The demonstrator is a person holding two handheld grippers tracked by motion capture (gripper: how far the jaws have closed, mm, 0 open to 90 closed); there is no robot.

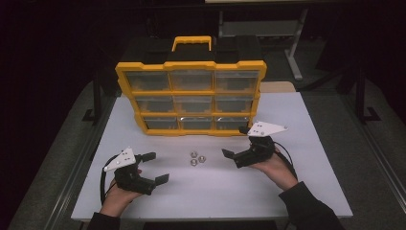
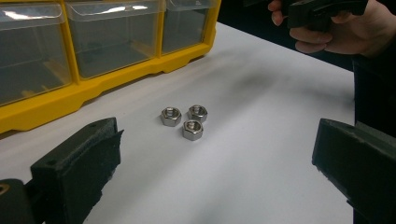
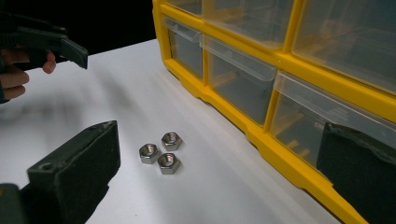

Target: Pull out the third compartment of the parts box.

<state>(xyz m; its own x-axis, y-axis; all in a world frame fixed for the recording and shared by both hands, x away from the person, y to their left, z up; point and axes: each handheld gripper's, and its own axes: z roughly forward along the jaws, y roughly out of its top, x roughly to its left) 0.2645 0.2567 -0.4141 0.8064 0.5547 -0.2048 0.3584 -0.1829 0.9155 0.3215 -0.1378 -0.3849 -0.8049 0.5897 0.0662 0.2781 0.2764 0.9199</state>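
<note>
Three steel hex nuts (image 1: 197, 158) lie clustered on the white table (image 1: 210, 191), in front of a yellow organiser (image 1: 191, 96) with clear drawers. In the left gripper view the nuts (image 2: 184, 121) lie ahead between the wide-apart jaws. In the right gripper view the nuts (image 3: 160, 153) sit just past the left jaw. My left gripper (image 1: 155, 167) is open at the nuts' left, nothing in it. My right gripper (image 1: 235, 142) is open at their right, also holding nothing.
The organiser (image 2: 70, 88) stands upright at the table's back, its drawers (image 3: 243, 74) closed and see-through. A black and yellow handle (image 1: 191, 43) tops it. Dark floor and table legs surround the table.
</note>
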